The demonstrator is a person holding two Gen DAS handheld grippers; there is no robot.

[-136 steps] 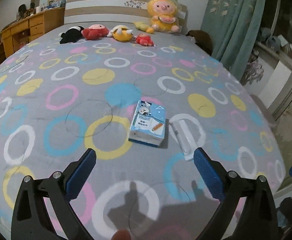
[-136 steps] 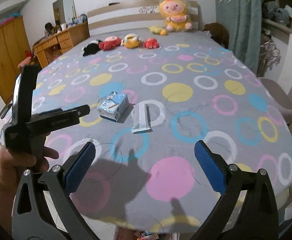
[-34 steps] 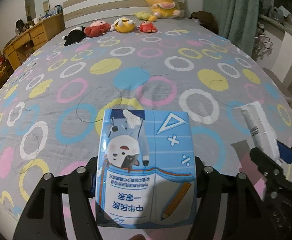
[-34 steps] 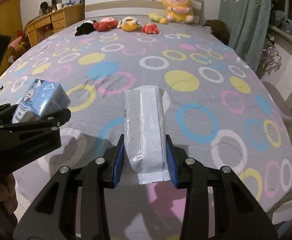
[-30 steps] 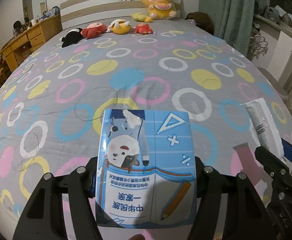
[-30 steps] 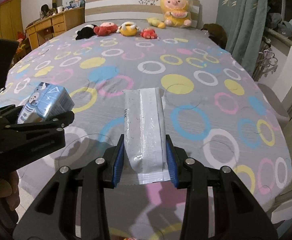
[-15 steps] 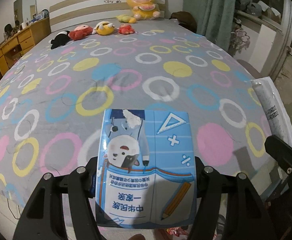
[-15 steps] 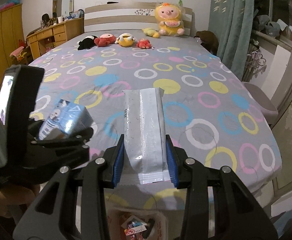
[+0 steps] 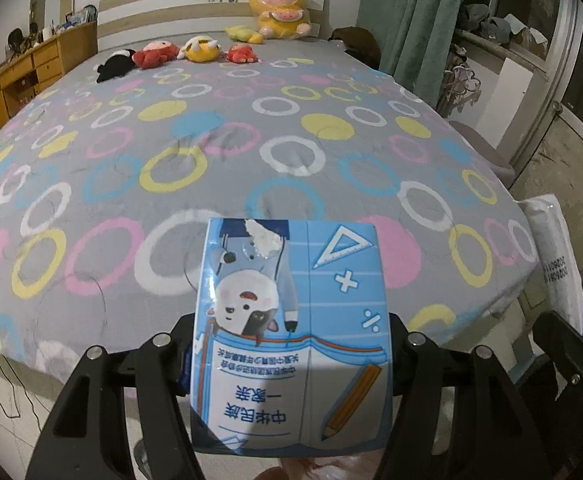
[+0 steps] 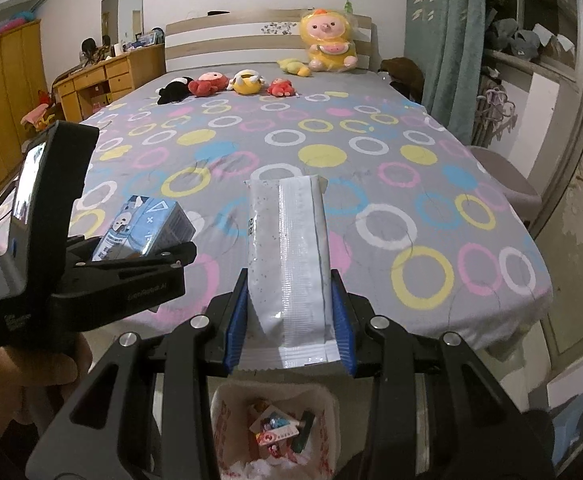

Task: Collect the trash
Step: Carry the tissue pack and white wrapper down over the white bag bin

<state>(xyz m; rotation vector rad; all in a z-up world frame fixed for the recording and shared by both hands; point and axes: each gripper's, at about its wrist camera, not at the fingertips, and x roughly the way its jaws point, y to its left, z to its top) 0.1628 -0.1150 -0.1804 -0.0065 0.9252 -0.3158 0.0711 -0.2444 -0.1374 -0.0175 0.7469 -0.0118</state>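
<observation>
My left gripper (image 9: 291, 356) is shut on a blue milk carton (image 9: 291, 336) with a cartoon print, held off the foot of the bed. The carton also shows in the right wrist view (image 10: 143, 228), to the left. My right gripper (image 10: 289, 320) is shut on a white-and-silver wrapper (image 10: 289, 256), whose far end shows at the right edge of the left wrist view (image 9: 555, 256). Directly below the right gripper stands a trash bin (image 10: 331, 404) lined with a white bag and holding several wrappers.
The bed (image 10: 331, 152) with a grey ring-patterned cover lies ahead, plush toys (image 10: 227, 82) along its headboard. A wooden desk (image 10: 103, 76) stands at the left, green curtains (image 10: 443, 40) and a grey stool (image 10: 503, 180) at the right. Floor lies below the bed's foot.
Both grippers picked their items off the bed and pulled back past its foot. The trash bin has come fully into view beneath the right gripper.
</observation>
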